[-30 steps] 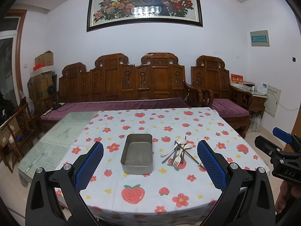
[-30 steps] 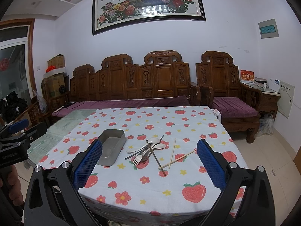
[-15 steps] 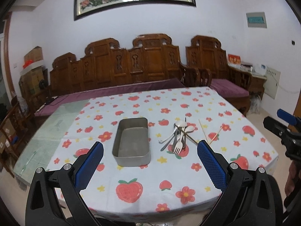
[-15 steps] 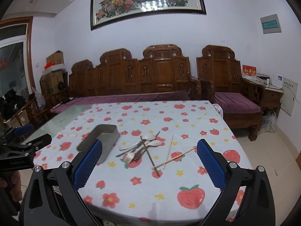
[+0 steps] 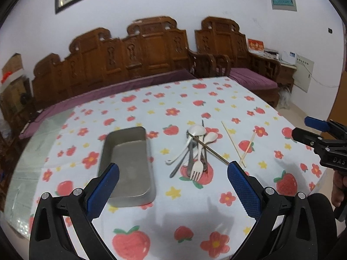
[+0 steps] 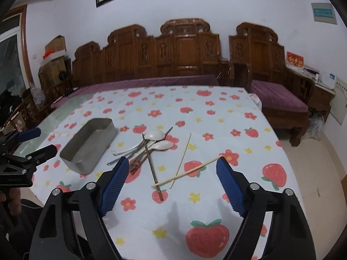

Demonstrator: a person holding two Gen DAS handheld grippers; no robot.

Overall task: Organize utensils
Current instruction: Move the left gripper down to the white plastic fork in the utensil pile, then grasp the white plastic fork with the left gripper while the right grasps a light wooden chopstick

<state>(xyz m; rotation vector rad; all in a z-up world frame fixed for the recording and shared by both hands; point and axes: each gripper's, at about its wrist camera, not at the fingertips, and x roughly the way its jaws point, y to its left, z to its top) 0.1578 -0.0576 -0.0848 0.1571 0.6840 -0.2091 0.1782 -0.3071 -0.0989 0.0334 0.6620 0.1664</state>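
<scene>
1. Right gripper (image 6: 170,169): jaws wide, nothing held; hovering above pale chopsticks (image 6: 188,169), crossed between the pads.
2. Left gripper (image 5: 173,174): jaws wide, nothing held; fork (image 5: 197,169) and spoons (image 5: 198,135) piled ahead, metal tin (image 5: 128,162) ahead-left.
3. Long axes running away from the pads; right gripper judged nearer the chopsticks.
4. Strawberry-print tablecloth (image 6: 216,117); carved wooden bench (image 6: 186,52) behind.

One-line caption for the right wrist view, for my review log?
Open right gripper above crossed chopsticks; spoons and empty tin to their left on the strawberry cloth.
</scene>
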